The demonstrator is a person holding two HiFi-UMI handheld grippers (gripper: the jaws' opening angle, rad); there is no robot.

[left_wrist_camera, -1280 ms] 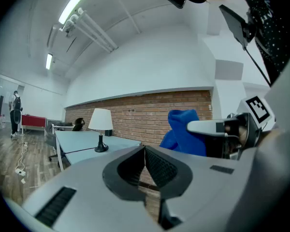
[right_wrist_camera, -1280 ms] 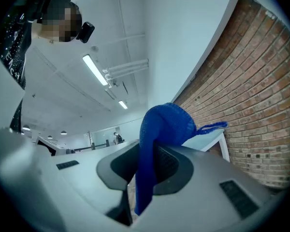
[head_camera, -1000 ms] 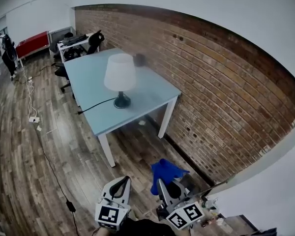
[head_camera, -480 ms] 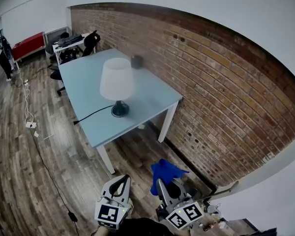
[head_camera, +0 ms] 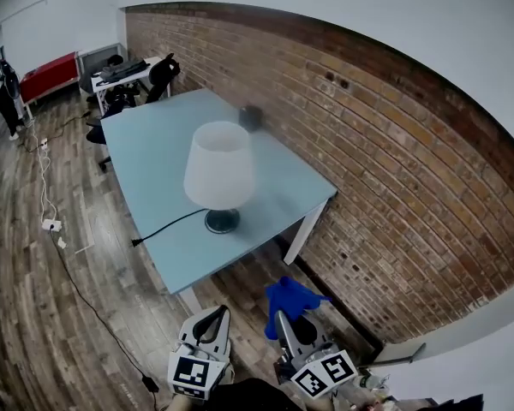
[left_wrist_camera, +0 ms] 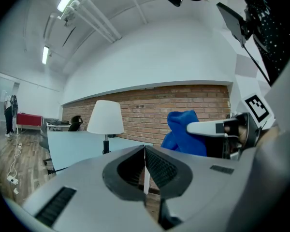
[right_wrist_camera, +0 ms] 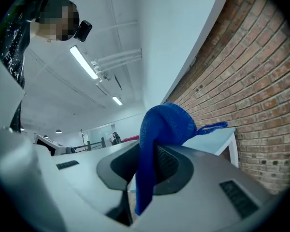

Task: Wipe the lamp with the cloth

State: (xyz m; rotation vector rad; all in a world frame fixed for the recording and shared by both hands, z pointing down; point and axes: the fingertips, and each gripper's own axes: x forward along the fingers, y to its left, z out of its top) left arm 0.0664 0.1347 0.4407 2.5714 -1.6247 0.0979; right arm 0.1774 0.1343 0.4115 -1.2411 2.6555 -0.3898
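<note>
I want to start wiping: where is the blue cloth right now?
The blue cloth is clamped in the right gripper, low in the head view, over the floor, short of the table holding the lamp.

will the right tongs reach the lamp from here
Probably not yet. The right tongs, shut on the blue cloth, hang over the floor short of the table; the lamp stands farther in. Nothing blocks the way.

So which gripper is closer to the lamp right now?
Left, by a little. The left gripper sits almost straight in front of the lamp, short of the table; the right gripper, shut on the blue cloth, is further off to the right.
</note>
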